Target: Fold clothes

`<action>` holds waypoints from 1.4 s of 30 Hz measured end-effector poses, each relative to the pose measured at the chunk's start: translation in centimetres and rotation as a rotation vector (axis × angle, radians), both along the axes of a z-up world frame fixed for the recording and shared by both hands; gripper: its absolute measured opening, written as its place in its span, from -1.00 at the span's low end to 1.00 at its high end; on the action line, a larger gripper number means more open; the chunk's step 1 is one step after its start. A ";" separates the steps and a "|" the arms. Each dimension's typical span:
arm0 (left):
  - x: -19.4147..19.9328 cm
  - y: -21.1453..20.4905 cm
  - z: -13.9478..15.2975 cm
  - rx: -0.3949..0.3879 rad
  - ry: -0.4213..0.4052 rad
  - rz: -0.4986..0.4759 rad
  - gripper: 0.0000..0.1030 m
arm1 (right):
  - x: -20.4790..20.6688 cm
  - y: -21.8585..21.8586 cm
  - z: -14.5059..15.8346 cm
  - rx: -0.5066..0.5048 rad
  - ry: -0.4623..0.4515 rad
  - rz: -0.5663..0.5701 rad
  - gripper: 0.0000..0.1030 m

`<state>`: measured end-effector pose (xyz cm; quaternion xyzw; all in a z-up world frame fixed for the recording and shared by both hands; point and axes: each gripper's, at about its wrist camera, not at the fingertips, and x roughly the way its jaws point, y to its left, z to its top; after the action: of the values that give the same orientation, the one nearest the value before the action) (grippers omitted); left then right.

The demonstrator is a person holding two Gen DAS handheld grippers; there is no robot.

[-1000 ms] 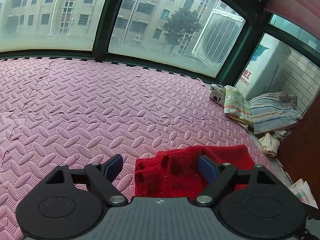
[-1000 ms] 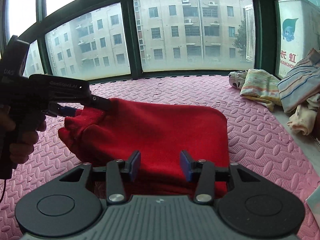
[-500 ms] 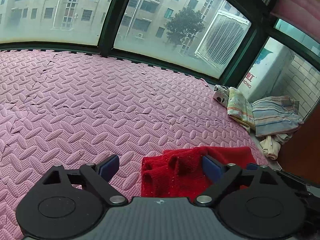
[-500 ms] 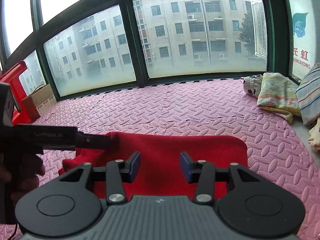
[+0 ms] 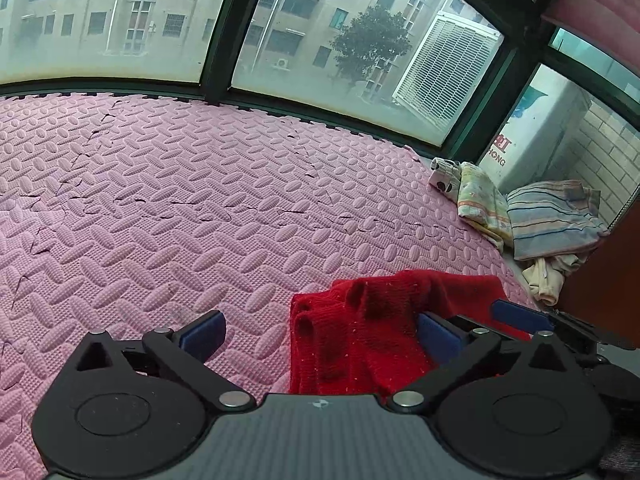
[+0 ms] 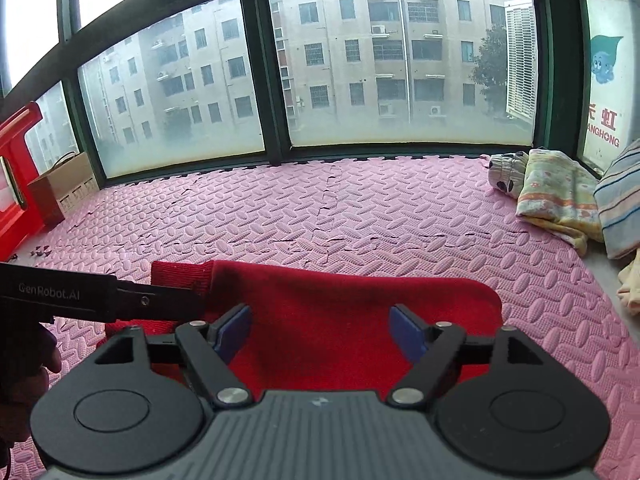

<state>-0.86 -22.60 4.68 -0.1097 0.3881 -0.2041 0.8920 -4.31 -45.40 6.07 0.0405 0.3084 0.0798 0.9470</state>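
Red knit fills the view under both tools: the left gripper [image 5: 318,330] and the right gripper [image 6: 320,332] have both just been opening, jaws apart over the folded red sweater [image 6: 340,320], which lies flat on the pink foam mat [image 6: 360,208], neither clamping it. To finish this release well, I'd lift both straight clear so no pad drags the bundled cuffs [image 5: 316,320] loose. Counted: two grippers, one sweater, roughly four garments in the pile [image 5: 520,220] by the window corner.
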 end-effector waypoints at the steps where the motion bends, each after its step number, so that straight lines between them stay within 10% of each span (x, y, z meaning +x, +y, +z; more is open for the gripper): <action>1: -0.3 0.1 0.1 0.003 -0.002 0.000 1.00 | -0.4 0.1 0.0 -0.003 -0.002 0.001 0.52; 12: -4.9 1.0 0.8 0.061 -0.031 -0.006 1.00 | -6.4 1.9 1.3 -0.051 -0.096 -0.006 1.00; 42: -14.6 3.5 -1.3 0.153 -0.092 0.051 1.00 | -15.3 3.4 -1.7 -0.014 -0.049 -0.245 1.00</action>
<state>-15.42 -19.14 3.37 -0.0416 0.3582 -0.1559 0.9196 -19.65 -42.00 4.40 0.0693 0.2783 -0.0379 0.9572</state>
